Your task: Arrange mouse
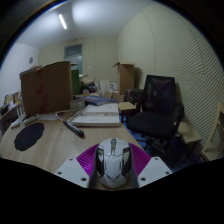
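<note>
Mouse [115, 160] clamped between gripper [116, 166] pads — raised above desk [50, 145].

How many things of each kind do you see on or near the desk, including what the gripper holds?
Mouse, between the gripper fingers: 1
Mouse pad: 1
Office chair: 1
Cardboard box: 1
Total: 4

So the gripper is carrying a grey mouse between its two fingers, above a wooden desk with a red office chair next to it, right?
Nearly. The chair is black, not red, as the gripper view shows. The rest holds: the gripper has a grey mouse between its two fingers, above the wooden desk, with the office chair next to the desk.
</note>
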{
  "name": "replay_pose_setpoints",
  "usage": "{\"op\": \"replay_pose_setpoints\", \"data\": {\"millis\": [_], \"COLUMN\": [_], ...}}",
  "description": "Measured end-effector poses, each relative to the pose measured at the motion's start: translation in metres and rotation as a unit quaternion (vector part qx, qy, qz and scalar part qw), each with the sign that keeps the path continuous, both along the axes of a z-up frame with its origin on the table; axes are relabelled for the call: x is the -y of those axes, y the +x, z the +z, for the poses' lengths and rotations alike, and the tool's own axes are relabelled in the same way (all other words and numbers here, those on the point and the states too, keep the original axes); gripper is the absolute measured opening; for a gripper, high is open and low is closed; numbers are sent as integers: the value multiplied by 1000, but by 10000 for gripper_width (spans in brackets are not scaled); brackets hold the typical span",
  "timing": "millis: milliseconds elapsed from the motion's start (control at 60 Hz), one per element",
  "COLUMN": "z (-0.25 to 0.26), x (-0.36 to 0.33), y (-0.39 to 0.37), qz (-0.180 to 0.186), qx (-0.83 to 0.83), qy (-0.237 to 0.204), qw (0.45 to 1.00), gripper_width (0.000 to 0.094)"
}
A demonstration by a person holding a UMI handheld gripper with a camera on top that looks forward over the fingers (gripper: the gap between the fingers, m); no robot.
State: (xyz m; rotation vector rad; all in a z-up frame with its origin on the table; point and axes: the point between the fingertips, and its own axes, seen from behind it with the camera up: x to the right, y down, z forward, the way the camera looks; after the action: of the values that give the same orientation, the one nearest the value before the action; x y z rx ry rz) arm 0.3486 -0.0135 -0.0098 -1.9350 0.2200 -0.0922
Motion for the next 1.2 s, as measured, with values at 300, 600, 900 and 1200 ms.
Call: {"op": "replay_pose_setpoints", "data": {"millis": [300, 600, 900, 1200], "z": [172, 171, 29, 1], "x": [21, -70, -114, -108], "y": [-59, -282, -360, -367], "qz": [-13, 106, 139, 137], "qx": [25, 29, 2, -10], "qy": [112, 83, -54, -120], "qw": [993, 990, 989, 983], "gripper_width": [418, 413, 416, 554]}}
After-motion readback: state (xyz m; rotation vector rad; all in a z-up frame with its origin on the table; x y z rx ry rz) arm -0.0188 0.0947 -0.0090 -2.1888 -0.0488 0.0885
